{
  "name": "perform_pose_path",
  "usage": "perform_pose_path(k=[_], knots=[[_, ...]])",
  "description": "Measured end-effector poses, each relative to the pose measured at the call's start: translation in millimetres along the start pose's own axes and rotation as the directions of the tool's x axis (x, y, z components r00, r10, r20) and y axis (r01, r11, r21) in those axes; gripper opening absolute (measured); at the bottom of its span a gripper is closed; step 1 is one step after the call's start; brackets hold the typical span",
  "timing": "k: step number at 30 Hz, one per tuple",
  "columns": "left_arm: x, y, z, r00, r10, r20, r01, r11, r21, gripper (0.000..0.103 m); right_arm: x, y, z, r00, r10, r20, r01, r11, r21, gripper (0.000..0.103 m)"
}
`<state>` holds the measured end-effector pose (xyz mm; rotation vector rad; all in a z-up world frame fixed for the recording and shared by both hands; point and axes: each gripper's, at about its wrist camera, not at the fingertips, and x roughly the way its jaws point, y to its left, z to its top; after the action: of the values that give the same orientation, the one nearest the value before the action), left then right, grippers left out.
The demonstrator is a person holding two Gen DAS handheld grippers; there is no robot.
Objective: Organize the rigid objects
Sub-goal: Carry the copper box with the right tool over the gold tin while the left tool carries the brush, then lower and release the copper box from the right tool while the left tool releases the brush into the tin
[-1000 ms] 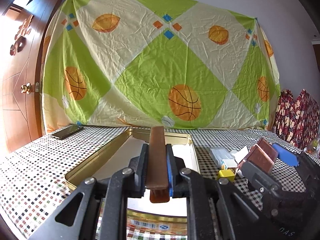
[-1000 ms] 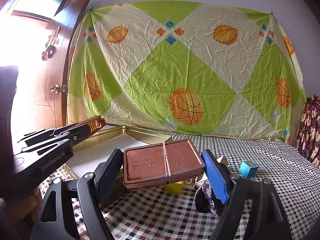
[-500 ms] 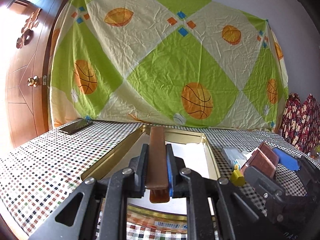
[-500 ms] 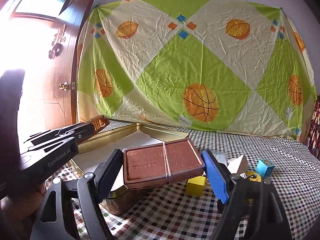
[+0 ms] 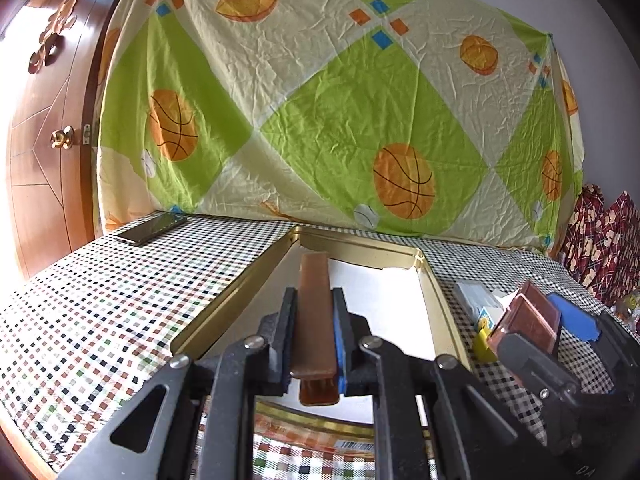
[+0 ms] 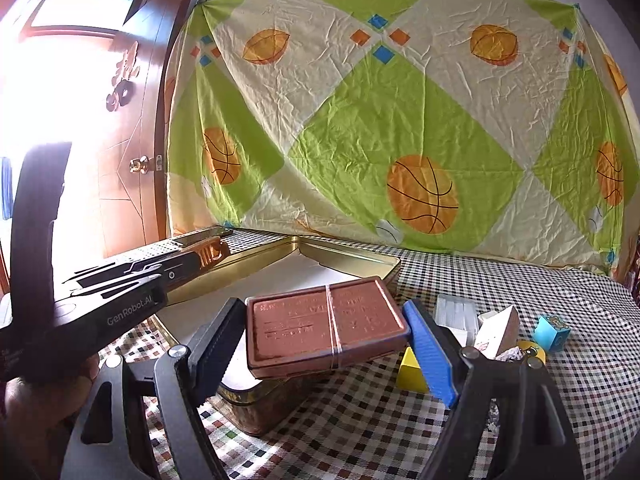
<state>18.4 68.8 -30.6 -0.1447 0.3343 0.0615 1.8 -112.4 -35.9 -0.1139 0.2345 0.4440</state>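
Observation:
My left gripper [image 5: 314,292] is shut on a thin amber-brown bar [image 5: 314,320], held on edge over the near end of an open gold tin [image 5: 240,292] lined with white paper. My right gripper [image 6: 324,312] is shut on a flat brown case [image 6: 326,326] with a rubber band around it, held level above the tin's near right corner [image 6: 240,396]. In the left wrist view, the right gripper [image 5: 536,312] and its brown case [image 5: 528,320] hang to the right of the tin. The right wrist view shows the left gripper [image 6: 212,248] over the tin's left side.
On the checked cloth right of the tin lie a yellow block [image 6: 412,368], a clear box [image 6: 456,312], a white pyramid [image 6: 500,328] and a blue cube [image 6: 554,332]. A phone [image 5: 152,228] lies far left. A patterned sheet hangs behind, beside a wooden door.
Both grippers have drifted left, so the tin and the loose blocks now sit further right in each view. Neither grip has changed.

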Motion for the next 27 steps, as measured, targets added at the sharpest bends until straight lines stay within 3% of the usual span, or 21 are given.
perform_pose_path(k=[13,23,27], knots=[[24.2,6.6,14.5,0.993,-0.015,-0.114,0.016,1.000,0.011,0.014,29.8,-2.5,31.1,0.995,0.066,-0.073,-0.067,0.998,-0.003,0.082],[56.6,8.2,34.0,0.974,-0.040,-0.224,0.046,0.999,0.021,0.014,79.4,-14.8,56.4,0.984,0.084,-0.158,-0.082,0.996,0.015,0.082],[70.8,6.1,40.1,0.968,-0.016,-0.252,0.029,0.998,0.050,0.014,102.5,-15.2,59.8,0.972,0.113,-0.204,-0.108,0.993,0.038,0.082]])
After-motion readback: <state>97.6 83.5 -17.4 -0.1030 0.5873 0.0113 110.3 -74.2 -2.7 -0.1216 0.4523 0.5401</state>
